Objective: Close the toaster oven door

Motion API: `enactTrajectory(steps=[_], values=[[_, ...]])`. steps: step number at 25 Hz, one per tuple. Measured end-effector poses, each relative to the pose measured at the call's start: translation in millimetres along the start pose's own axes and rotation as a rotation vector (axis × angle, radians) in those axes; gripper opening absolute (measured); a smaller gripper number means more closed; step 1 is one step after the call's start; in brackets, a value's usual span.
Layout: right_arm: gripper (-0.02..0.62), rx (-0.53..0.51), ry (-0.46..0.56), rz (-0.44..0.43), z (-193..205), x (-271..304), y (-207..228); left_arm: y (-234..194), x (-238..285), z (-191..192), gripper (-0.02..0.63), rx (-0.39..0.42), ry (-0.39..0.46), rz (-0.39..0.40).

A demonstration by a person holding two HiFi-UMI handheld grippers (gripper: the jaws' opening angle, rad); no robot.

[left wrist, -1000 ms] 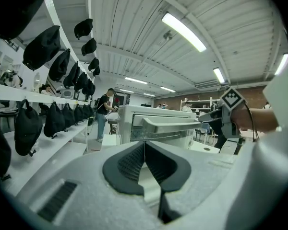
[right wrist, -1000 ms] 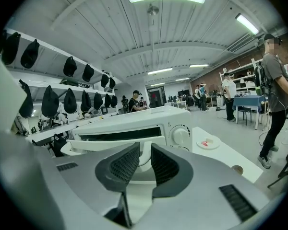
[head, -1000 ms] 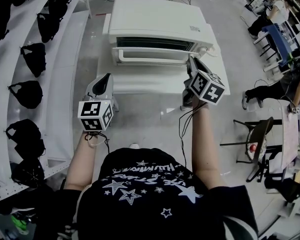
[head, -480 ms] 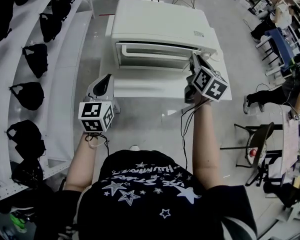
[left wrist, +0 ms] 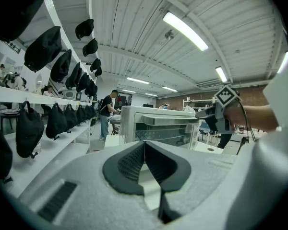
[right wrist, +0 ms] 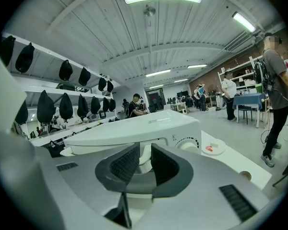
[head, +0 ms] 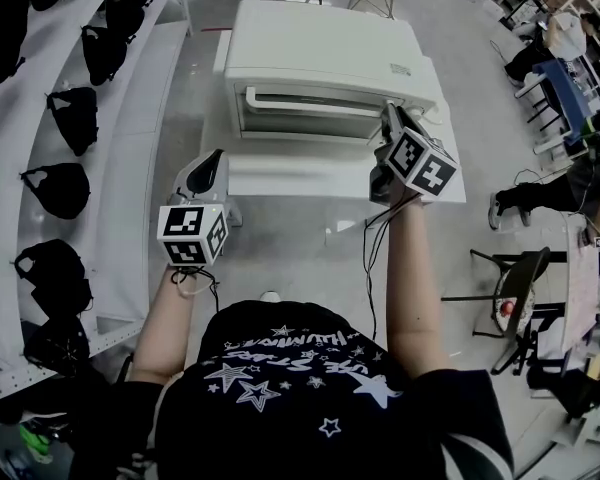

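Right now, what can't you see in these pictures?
Oven inside: left gripper view, too dim through the door.
Whether the right gripper touches the door: head view, its own body covers the contact.
Dial print: right gripper view, too small.
Red bit on the plate: right gripper view, too small.

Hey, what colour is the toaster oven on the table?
White all over. The boxy toaster oven shows best in the head view.
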State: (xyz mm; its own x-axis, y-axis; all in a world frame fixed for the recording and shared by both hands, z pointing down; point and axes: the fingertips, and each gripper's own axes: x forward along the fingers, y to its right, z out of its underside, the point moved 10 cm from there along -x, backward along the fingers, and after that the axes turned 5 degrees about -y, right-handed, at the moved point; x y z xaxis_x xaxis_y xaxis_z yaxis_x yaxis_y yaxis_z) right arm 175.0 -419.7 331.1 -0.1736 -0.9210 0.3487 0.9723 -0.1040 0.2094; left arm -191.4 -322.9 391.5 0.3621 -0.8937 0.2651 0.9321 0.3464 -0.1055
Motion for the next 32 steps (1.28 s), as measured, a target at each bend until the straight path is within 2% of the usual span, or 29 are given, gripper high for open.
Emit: enactTrajectory(steps=[6, 9, 13, 23, 32], values=[[0.081, -0.005, 0.024, 0.005, 0, -1, -2, 3, -4, -3, 0.021, 0.004, 0.012, -0.006], [0.105, -0.008, 0.031, -0.007, -1, -9, -4, 5, -9, -5, 0.021, 0.005, 0.02, -0.011], [0.106, -0.027, 0.036, -0.029, 0, -26, -6, 11, -19, -7, 0.021, 0.004, 0.03, -0.019], [0.103, -0.051, 0.041, -0.09, 15, -89, -10, 48, -65, -8, 0.021, 0.007, 0.046, -0.024], [0.063, -0.065, 0.087, -0.13, 38, -157, -20, 83, -120, 6, 0.021, 0.014, 0.046, -0.027]])
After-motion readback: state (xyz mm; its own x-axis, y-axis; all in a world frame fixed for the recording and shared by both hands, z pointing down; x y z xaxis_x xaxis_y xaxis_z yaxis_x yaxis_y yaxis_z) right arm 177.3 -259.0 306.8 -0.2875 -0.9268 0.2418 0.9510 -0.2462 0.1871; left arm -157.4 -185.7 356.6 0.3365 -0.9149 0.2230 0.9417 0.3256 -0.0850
